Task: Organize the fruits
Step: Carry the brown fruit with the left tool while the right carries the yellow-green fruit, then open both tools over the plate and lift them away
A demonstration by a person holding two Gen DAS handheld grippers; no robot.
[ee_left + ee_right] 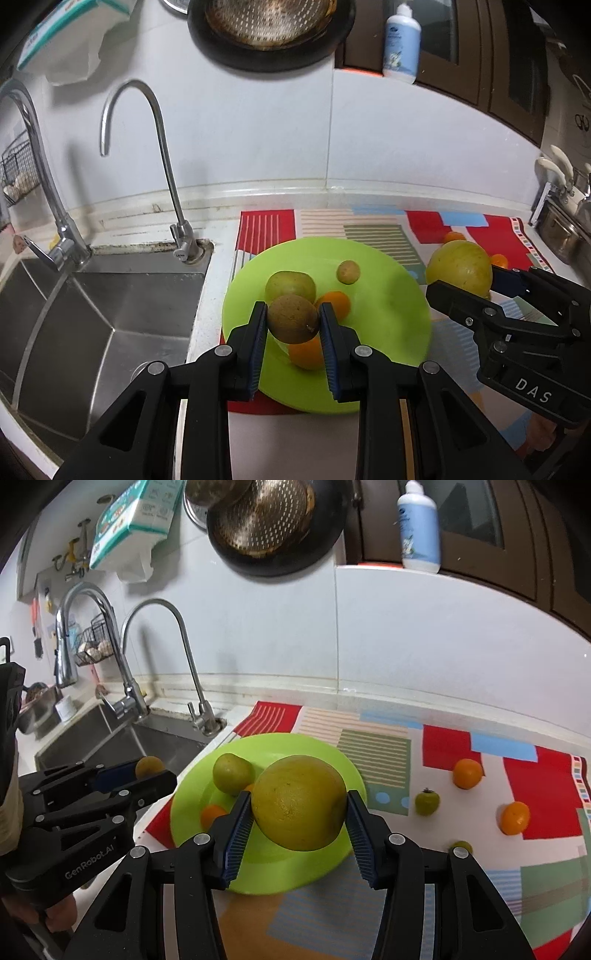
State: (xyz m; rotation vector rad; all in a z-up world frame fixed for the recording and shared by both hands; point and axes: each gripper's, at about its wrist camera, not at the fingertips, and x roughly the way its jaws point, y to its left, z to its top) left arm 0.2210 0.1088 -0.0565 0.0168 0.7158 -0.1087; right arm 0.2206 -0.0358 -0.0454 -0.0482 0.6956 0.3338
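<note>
My left gripper (293,314) is shut on a brown kiwi-like fruit (293,318) and holds it above the lime-green plate (388,317). On the plate lie a green fruit (290,286), a small brown fruit (347,272) and two oranges (336,302). My right gripper (299,805) is shut on a large yellow-green citrus (299,803) over the plate's (325,751) right part. The left gripper (147,771) shows at the left edge of the right wrist view with its brown fruit (149,766). Two oranges (468,773) and two small green fruits (427,802) lie loose on the mat.
A colourful patterned mat (443,738) covers the counter under the plate. A steel sink (92,314) with two taps (162,147) lies to the left. A dark pan (266,29) hangs on the wall above, beside a white bottle (400,44).
</note>
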